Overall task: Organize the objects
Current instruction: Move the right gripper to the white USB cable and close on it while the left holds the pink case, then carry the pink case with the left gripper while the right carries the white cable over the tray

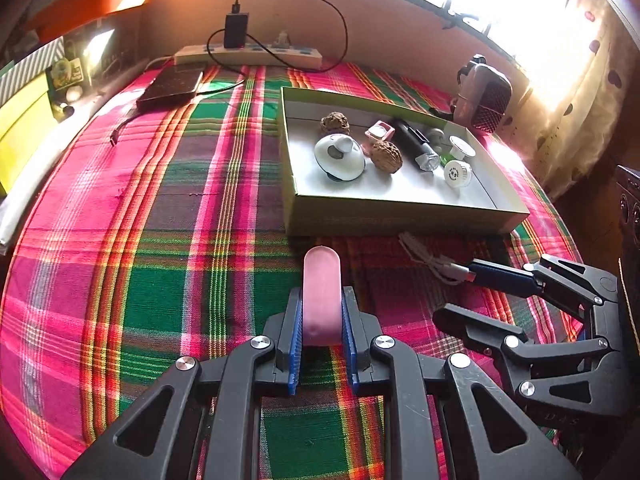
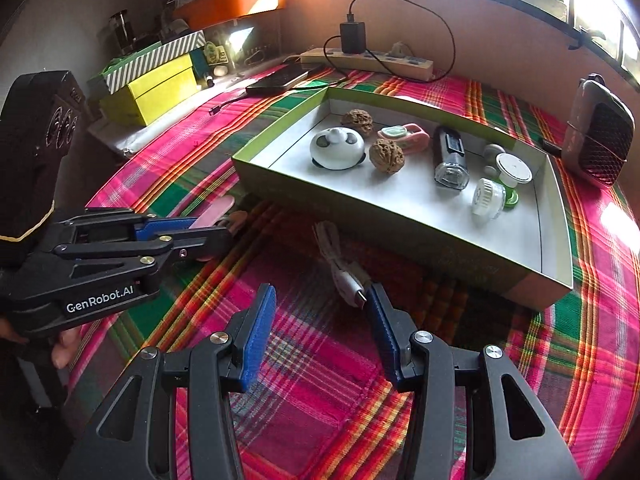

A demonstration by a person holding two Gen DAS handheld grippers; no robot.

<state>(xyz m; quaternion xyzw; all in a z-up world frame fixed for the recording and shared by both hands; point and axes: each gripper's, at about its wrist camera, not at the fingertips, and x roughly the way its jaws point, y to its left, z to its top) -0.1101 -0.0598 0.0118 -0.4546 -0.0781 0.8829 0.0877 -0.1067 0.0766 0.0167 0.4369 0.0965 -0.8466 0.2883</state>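
Note:
My left gripper (image 1: 322,312) is shut on a flat pink rounded stick (image 1: 322,292), held over the plaid cloth in front of the box; it also shows in the right wrist view (image 2: 212,210). My right gripper (image 2: 320,320) is open and empty, its right finger beside the plug of a coiled white USB cable (image 2: 340,268) lying on the cloth; the cable also shows in the left wrist view (image 1: 432,256). The shallow green box (image 1: 392,218) holds a white panda-like gadget (image 1: 339,157), two walnuts, a black torch (image 1: 414,144), a pink clip and white caps.
A power strip (image 1: 248,56) with a black charger and cable lies at the back wall. A dark power bank (image 1: 172,88) lies back left. A pink mesh speaker (image 1: 486,96) stands right of the box. Yellow and striped boxes (image 2: 156,80) sit at the left.

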